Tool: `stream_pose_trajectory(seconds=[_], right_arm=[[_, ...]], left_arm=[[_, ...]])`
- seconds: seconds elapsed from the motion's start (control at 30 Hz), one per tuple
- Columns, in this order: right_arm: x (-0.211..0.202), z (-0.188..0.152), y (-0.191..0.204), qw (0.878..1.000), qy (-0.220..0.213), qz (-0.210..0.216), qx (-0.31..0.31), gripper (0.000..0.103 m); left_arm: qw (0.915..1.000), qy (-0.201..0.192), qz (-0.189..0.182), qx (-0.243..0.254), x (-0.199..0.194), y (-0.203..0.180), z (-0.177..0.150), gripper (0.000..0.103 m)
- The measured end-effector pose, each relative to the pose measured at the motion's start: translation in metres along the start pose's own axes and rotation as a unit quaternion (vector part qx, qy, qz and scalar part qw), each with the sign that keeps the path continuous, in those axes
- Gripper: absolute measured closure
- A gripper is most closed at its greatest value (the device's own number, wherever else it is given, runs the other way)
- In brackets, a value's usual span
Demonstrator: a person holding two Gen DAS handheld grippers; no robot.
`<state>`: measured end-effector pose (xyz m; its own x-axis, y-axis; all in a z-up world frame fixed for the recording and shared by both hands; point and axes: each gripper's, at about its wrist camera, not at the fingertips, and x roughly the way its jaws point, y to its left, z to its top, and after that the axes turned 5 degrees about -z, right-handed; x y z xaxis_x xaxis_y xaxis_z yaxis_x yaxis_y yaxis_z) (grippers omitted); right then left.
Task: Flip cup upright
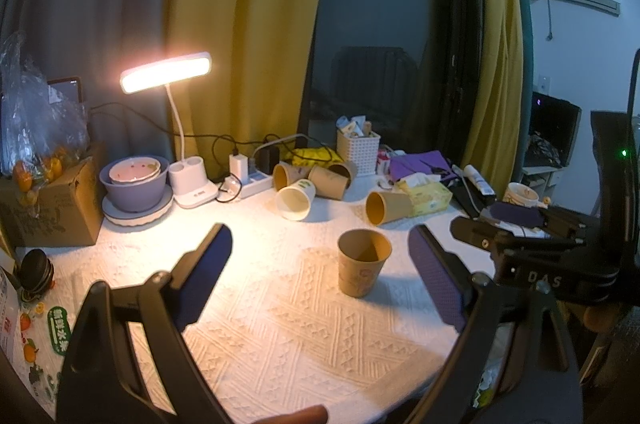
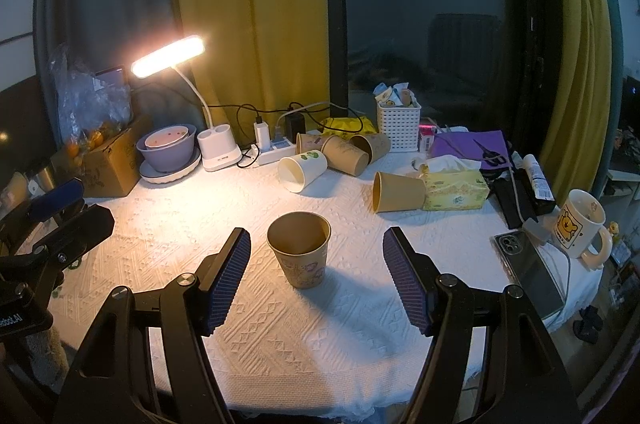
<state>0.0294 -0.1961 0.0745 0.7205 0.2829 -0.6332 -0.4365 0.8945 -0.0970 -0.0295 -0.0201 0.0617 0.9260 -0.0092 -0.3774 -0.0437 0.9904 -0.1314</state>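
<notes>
A brown paper cup (image 2: 301, 251) stands upright, mouth up, on the white cloth; it also shows in the left wrist view (image 1: 362, 262). My right gripper (image 2: 316, 248) is open, its blue pads on either side of the cup and apart from it. My left gripper (image 1: 322, 244) is open and empty, the cup a little right of its middle. Another brown cup (image 2: 398, 191) lies on its side by the tissue box. A white cup (image 2: 301, 171) and several brown cups (image 2: 344, 151) lie tipped behind it.
A lit desk lamp (image 2: 172, 57) stands at the back left beside purple bowls (image 2: 168, 147) and a cardboard box (image 2: 108, 159). A white basket (image 2: 398, 125), tissue box (image 2: 456, 189), phone (image 2: 528, 272) and bear mug (image 2: 580, 230) crowd the right.
</notes>
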Motion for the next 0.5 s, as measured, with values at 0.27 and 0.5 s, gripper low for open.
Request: stream_pose_trajectory(seconds=[0.27, 0.5], right_arm=[[-0.0001, 0.0000, -0.0001, 1.000, 0.000, 0.000, 0.000, 0.031], [0.0003, -0.0010, 0.0018, 1.000, 0.001, 0.000, 0.000, 0.031]], left_arm=[[1.0000, 0.000, 0.000, -0.001, -0.0003, 0.0001, 0.0006, 0.012], [1.0000, -0.001, 0.002, -0.003, -0.0004, 0.0009, -0.0002, 0.012]])
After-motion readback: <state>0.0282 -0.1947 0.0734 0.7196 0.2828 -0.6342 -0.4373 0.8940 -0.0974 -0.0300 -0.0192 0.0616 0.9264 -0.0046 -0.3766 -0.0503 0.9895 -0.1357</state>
